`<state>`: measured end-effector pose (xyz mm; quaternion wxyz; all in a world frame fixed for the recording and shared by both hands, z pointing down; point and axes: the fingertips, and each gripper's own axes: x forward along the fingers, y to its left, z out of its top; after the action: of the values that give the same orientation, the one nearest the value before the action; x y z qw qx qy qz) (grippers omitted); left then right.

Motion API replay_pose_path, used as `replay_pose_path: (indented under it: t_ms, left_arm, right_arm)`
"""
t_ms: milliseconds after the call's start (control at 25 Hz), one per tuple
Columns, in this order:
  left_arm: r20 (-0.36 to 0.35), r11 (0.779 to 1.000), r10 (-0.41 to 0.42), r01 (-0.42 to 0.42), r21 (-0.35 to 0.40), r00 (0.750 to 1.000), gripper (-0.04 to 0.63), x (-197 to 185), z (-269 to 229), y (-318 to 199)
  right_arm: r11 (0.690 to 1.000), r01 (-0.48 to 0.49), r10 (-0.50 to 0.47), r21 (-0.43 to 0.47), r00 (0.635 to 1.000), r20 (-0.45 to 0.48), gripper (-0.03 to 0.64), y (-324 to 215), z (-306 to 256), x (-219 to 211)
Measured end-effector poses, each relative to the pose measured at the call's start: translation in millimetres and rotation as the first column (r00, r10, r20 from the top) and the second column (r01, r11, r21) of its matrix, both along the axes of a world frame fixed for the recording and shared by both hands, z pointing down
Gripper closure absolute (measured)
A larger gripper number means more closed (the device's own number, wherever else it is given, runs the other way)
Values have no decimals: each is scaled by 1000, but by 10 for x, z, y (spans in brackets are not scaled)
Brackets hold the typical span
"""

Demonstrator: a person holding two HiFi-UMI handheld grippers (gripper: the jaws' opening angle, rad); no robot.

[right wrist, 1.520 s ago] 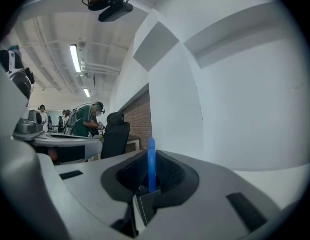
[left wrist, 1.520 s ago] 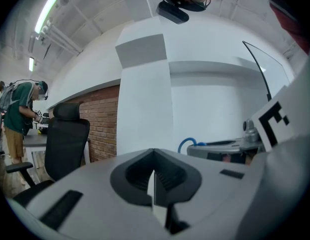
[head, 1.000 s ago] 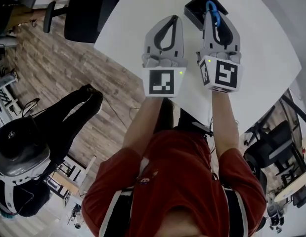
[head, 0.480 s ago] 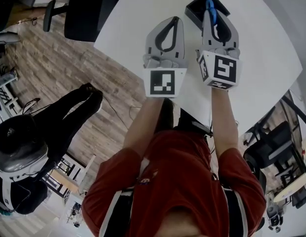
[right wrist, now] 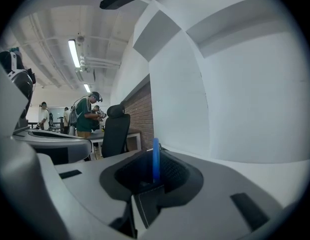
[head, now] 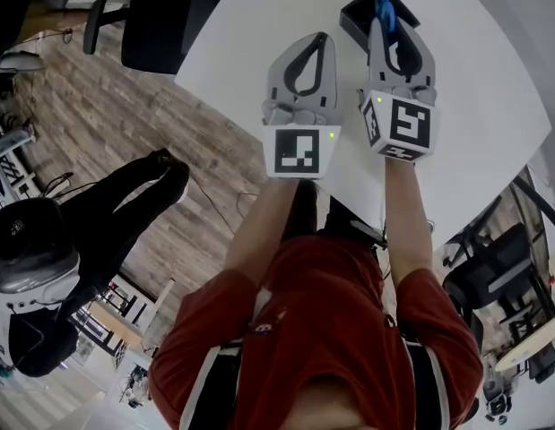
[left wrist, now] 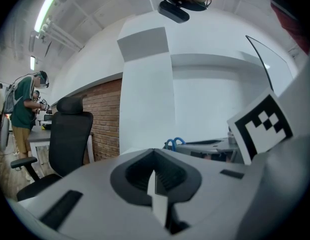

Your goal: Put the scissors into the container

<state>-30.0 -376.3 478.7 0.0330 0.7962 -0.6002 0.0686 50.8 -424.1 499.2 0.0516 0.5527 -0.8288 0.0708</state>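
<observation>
release | your right gripper: jaws just opening, scissors between them | left gripper: closed, empty | hover over container at 12 o'clock, open fully

Wood-plank floor is seen beside a white worktop; a black office chair is set near a brick wall; ceiling tube lights are lit.

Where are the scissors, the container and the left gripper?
scissors (head: 382, 4): head view, blue handle.
container (head: 355, 21): head view, near left wall.
left gripper (head: 318, 38): head view, between its fingertips.
</observation>
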Motion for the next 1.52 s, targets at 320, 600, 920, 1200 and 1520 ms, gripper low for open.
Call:
replay_pose_path:
  t_ms: [320, 600, 920, 1200, 1520]
  left_arm:
    - [-2, 1000, -1, 1, 1, 1000, 583, 5, -43, 46]
    - [-11, 1000, 0, 1, 20, 1000, 583, -1, -146, 104]
    - [-13, 998, 11, -11, 54, 1000, 583, -30, -365, 201]
    - [-37, 993, 28, -23, 113, 999, 583, -29, -723, 344]
    - [-30, 981, 45, -39, 191, 999, 583, -87, -1160, 630]
  right_arm:
    - [1000, 18, -18, -9, 1000, -1, 471, 46, -35, -18]
    - [1000, 8, -8, 15, 1000, -2, 459, 140, -140, -15]
    - [998, -14, 14, 56, 1000, 1, 453, 277, -394, 11]
    - [994, -22, 24, 107, 1000, -14, 451, 513, -749, 1]
    - [982, -37, 43, 184, 999, -26, 451, 874, -1216, -2]
